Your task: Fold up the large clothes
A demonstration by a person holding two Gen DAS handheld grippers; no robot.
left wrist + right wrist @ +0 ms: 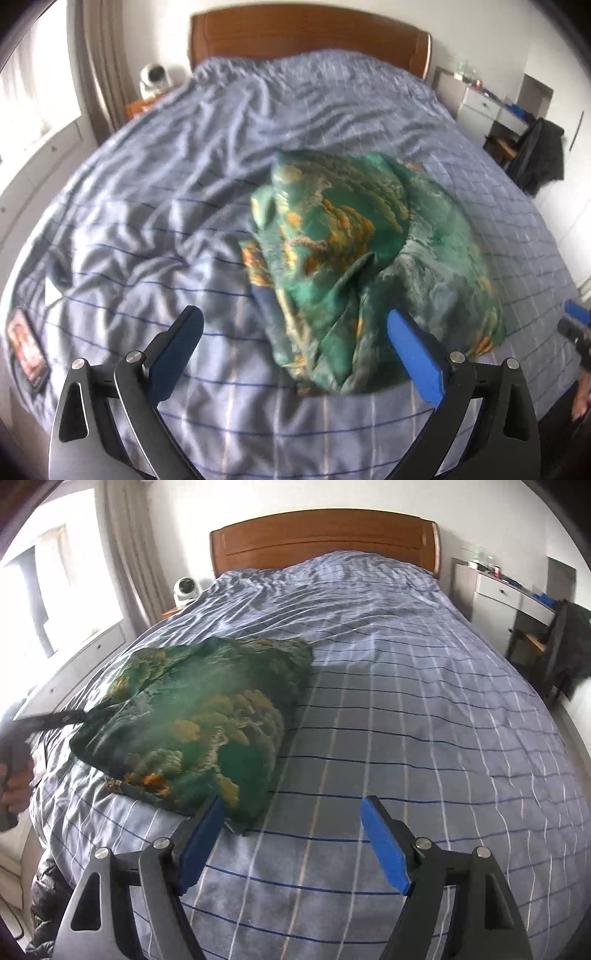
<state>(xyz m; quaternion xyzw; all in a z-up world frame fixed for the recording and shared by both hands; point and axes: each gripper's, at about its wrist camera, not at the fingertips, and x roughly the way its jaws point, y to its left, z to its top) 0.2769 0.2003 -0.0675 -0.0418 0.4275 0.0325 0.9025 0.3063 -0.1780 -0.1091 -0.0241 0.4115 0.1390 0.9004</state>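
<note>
A green garment with orange and yellow print (354, 258) lies bunched in a heap on the blue checked bed cover (147, 206). My left gripper (295, 325) is open and empty, just in front of the heap's near edge, its right finger beside the cloth. In the right wrist view the garment (192, 716) lies left of centre. My right gripper (293, 812) is open and empty, its left finger close to the garment's near corner. The left gripper (55, 718) shows there at the heap's left edge.
A wooden headboard (325, 542) stands at the far end of the bed. A white fan (186, 587) sits on a stand at the left. A white desk (517, 590) and a chair with dark clothing (569, 646) stand at the right. A small dark card (27, 347) lies on the bed's left edge.
</note>
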